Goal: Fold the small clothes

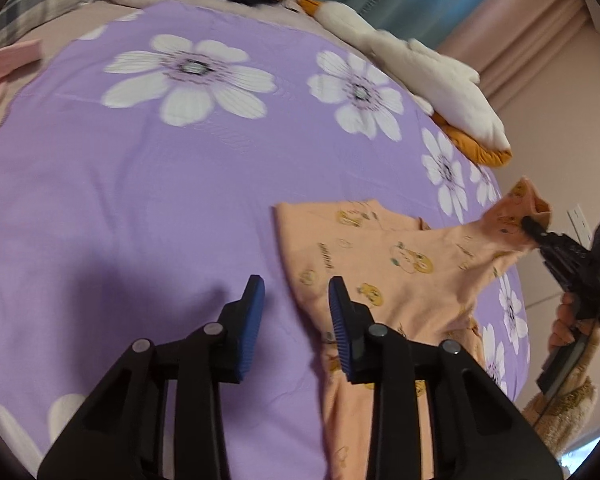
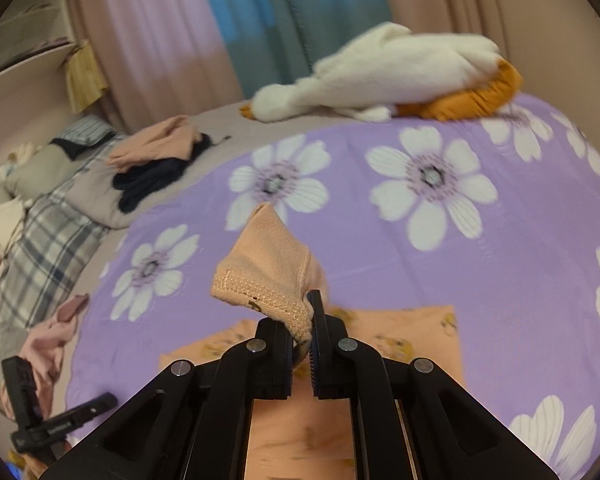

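Pinching the peach garment's (image 1: pixel 380 264) sleeve, right claw (image 2: pixel 302 344) lifts it; left claw (image 1: pixel 296 312) narrow, empty.

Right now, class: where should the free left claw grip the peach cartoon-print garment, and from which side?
Grip the peach cartoon-print garment at its flat near-left edge, coming from above; the right claw already lifts the opposite sleeve.

- No legible txt, brand or nos. anywhere.
- Peach garment (image 1: pixel 380 264): small dark lettering beside the yellow cartoon prints, too blurred to read.
- Left tool (image 2: pixel 56 428): pale marking on its black body, illegible.
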Tool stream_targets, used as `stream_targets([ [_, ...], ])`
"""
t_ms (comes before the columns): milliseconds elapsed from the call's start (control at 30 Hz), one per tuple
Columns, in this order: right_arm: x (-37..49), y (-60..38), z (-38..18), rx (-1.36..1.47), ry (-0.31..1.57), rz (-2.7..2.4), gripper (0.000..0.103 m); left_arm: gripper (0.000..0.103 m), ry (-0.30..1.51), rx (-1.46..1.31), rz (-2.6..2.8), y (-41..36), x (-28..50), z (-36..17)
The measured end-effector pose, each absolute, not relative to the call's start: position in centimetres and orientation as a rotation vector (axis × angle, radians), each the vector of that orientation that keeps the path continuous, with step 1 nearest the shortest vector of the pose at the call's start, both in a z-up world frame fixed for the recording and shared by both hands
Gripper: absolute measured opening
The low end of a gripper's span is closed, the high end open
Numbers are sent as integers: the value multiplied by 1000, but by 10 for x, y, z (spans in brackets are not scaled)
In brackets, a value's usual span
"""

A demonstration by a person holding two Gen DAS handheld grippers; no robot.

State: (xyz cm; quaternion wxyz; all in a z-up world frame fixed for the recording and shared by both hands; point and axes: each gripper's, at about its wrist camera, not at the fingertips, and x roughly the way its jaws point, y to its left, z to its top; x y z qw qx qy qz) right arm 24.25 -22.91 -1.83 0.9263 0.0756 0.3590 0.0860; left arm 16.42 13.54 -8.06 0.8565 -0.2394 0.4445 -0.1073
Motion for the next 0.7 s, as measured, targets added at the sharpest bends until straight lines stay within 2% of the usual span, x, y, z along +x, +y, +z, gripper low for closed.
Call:
stream_targets([
  [467,238,-305,-104,280,891,86,8,28,1060,-362,-251,70,192,-123],
  [700,229,-333,-116,328,936,98,8,32,1087,-375,-209,72,191,-132],
])
